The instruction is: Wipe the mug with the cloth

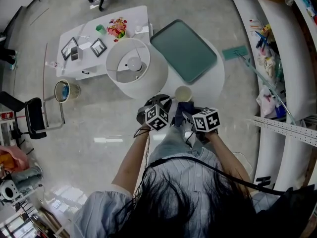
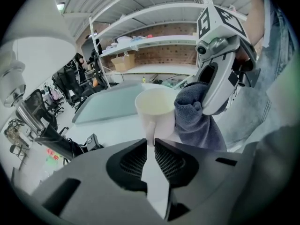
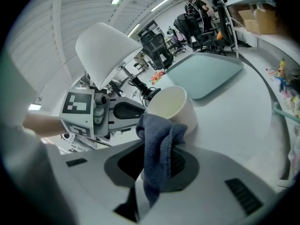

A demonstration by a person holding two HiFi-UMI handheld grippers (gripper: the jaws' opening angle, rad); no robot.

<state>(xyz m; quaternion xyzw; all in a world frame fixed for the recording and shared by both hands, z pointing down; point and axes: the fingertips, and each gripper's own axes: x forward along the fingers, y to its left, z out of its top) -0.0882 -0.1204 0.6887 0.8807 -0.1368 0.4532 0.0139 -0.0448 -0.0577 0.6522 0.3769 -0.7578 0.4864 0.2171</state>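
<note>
mug [image 2: 157, 108] looks rigid, slick, chippable: left gripper [image 2: 149, 142] nipped shut on its handle [image 2: 150, 129], likely the best hold; right gripper [image 3: 157, 161] clamps limp cloth [image 3: 158, 134] against mug wall.

No legible text, label, brand, number or sign on anything in view.
</note>
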